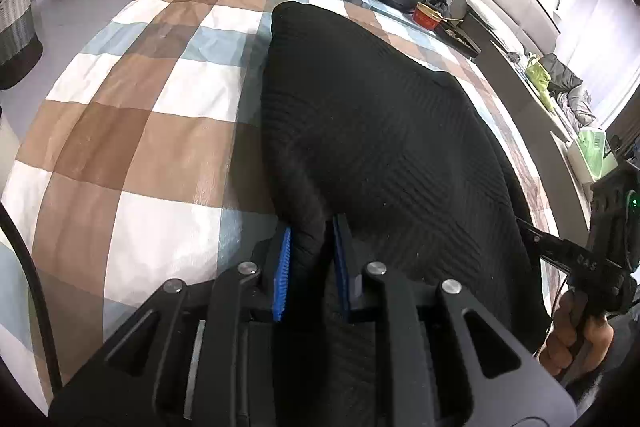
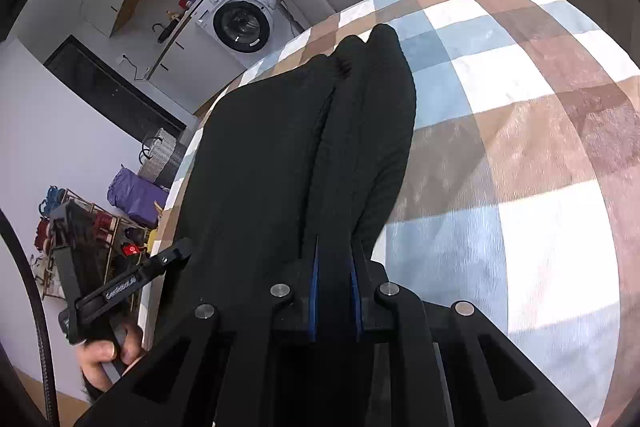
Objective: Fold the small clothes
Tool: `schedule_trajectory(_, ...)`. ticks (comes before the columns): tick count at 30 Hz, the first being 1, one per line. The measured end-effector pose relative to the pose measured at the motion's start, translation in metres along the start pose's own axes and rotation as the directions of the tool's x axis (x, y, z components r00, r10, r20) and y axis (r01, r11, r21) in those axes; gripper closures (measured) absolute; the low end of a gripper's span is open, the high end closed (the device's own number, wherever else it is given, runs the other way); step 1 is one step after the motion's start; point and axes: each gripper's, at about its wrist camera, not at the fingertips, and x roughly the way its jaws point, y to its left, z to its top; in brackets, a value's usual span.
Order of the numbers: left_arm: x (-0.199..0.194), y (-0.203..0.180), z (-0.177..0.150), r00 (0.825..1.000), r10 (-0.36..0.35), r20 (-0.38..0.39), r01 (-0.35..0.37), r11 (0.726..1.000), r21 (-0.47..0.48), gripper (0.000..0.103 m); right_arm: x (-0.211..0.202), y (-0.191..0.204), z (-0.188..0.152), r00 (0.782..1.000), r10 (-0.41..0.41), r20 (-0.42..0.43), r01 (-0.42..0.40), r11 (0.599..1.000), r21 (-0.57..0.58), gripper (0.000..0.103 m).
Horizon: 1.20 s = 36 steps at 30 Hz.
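Gripping near edge of black knit garment (image 1: pixel 380 131): left gripper (image 1: pixel 308 267) and right gripper (image 2: pixel 334 267), both clamped on bunched cloth. Garment lies on checked bedcover (image 1: pixel 140 131), long axis running away from both grippers, equally near.

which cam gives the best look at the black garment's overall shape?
Left wrist. The black ribbed garment spreads broadly across the checked bedcover, with its outline and far edge clear, and the left gripper pinches a near fold. The right wrist view sees it edge-on, as narrow stacked folds running away from the right gripper.
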Motion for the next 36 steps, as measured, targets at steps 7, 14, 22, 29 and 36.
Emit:
schedule_trajectory(7,-0.01,0.006,-0.008,0.999,0.048,0.013,-0.047,0.998,-0.034,0.07,-0.01,0.021,-0.005,0.996,-0.084,0.002,0.084,0.99,-0.112,0.075)
schedule_trajectory(14,-0.064,-0.018,-0.033,0.984,0.108,0.139,-0.115,0.992,0.046,0.029,-0.053,0.035,-0.019,0.993,-0.072,0.089,0.091,0.969,-0.23,0.015)
schedule_trajectory(22,-0.128,-0.047,-0.073,0.95,0.094,0.298,-0.142,0.979,0.143,0.001,-0.096,0.063,-0.054,0.979,-0.027,0.2,0.094,0.938,-0.333,0.0)
schedule_trajectory(29,-0.157,-0.054,-0.103,0.933,0.113,0.342,-0.172,0.974,0.148,0.001,-0.124,0.071,-0.086,0.966,0.001,0.26,0.099,0.923,-0.371,0.0)
schedule_trajectory(36,-0.178,-0.059,-0.13,0.921,0.102,0.375,-0.173,0.972,0.161,0.001,-0.142,0.069,-0.114,0.953,0.041,0.299,0.082,0.918,-0.387,0.0)
